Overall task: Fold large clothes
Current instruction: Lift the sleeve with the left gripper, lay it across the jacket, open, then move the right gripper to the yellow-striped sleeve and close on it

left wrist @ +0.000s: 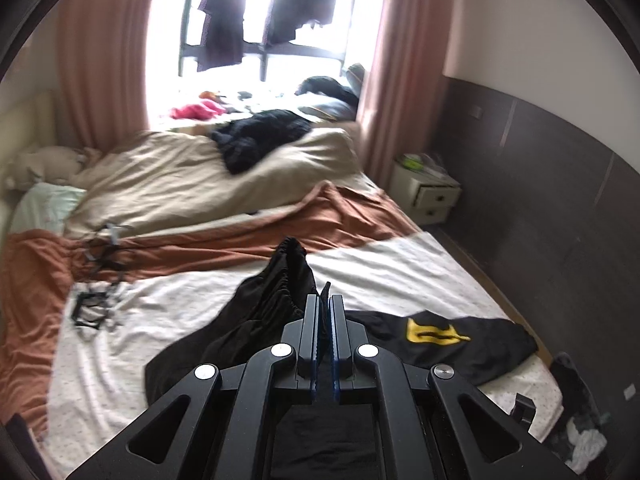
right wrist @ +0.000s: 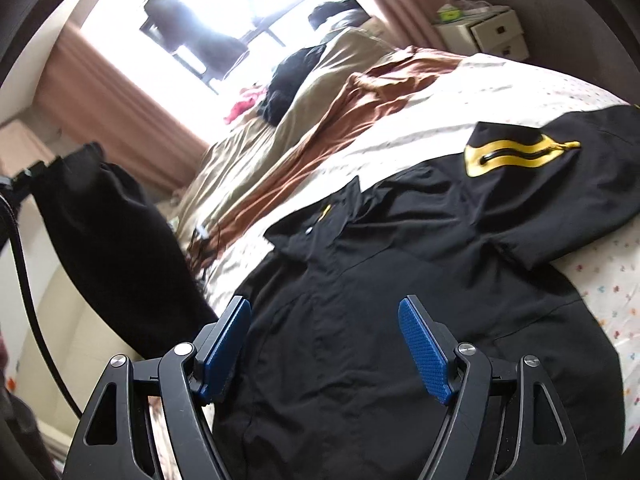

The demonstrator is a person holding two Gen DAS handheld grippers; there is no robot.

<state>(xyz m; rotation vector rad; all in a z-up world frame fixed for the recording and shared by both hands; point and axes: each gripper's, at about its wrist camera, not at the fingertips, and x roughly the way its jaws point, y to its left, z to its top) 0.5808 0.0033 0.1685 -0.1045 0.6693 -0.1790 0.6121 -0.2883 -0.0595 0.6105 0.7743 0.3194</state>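
**Left gripper has the sleeve, right one waits**

Left gripper (left wrist: 324, 300) is pinched shut on the black jacket (right wrist: 360, 320), lifting its elastic-cuffed sleeve off the bed (left wrist: 400, 264). That thin bite could slip and spoil the fold. Right gripper (right wrist: 324, 320) hangs low over the jacket's body, jaws wide, holding nothing.

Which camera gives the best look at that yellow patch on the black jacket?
The right wrist view: the yellow patch on the black jacket is large, its dark zip visible. The left wrist view shows it smaller, beside the closed left gripper.
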